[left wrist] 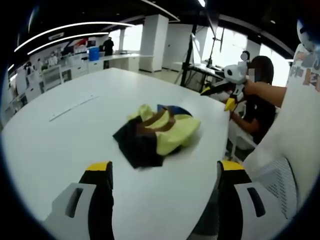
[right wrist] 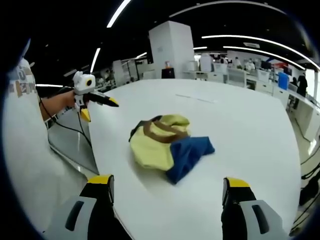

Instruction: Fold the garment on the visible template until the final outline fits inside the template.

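Fingers (left wrist: 165,175) apart; garment (left wrist: 157,132) crumpled (outline unclear).

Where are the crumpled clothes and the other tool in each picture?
garment (left wrist: 160,132), left gripper view, on its yellow middle.
right tool (left wrist: 226,95), left gripper view, between its yellow tips.
left tool (right wrist: 97,107), right gripper view, between its yellow tips.

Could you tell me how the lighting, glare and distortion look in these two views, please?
Left gripper view: bright windows blow out behind the right gripper, the table edge curves from fisheye, and the garment is soft. Right gripper view: ceiling strips bend into arcs, the garment casts a faint shadow, and the left gripper looks slightly blurred.
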Motion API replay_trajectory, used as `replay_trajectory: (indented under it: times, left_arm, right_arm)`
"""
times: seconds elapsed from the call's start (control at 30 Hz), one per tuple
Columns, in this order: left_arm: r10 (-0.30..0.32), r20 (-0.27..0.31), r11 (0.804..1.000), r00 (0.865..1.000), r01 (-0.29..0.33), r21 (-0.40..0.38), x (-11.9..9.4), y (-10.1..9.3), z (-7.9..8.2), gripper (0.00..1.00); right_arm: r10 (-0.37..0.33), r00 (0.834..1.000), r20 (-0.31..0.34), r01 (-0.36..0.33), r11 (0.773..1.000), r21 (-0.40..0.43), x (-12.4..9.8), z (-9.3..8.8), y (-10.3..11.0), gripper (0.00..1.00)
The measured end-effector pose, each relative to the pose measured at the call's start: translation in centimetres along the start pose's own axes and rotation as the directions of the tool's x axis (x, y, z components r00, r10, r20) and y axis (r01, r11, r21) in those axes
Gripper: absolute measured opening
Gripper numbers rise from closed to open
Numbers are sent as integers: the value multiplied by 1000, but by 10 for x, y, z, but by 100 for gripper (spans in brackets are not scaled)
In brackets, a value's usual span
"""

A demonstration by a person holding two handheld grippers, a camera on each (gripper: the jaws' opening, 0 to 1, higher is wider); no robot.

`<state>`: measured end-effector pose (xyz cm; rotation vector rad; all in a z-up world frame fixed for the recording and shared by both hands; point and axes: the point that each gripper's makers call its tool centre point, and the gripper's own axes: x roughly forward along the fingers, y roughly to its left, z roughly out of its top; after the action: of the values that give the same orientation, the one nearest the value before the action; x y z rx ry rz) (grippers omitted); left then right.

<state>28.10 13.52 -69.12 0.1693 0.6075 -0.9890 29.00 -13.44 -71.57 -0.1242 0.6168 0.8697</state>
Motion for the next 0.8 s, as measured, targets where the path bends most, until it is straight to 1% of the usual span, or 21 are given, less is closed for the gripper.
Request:
replay_trajectory:
  times: [0.43,0.8]
  left_arm:
    - [-1,1,1000,1000,1,2,3,10,-2,79]
    - [1,4,1000,1000,-1,5,5,16,-2,74]
  right_arm:
    - [2,1000,-1,-2,1000,-2,2,3,-1,88]
    - [2,1000,6,-2,1000,-4,6,7,-5,83]
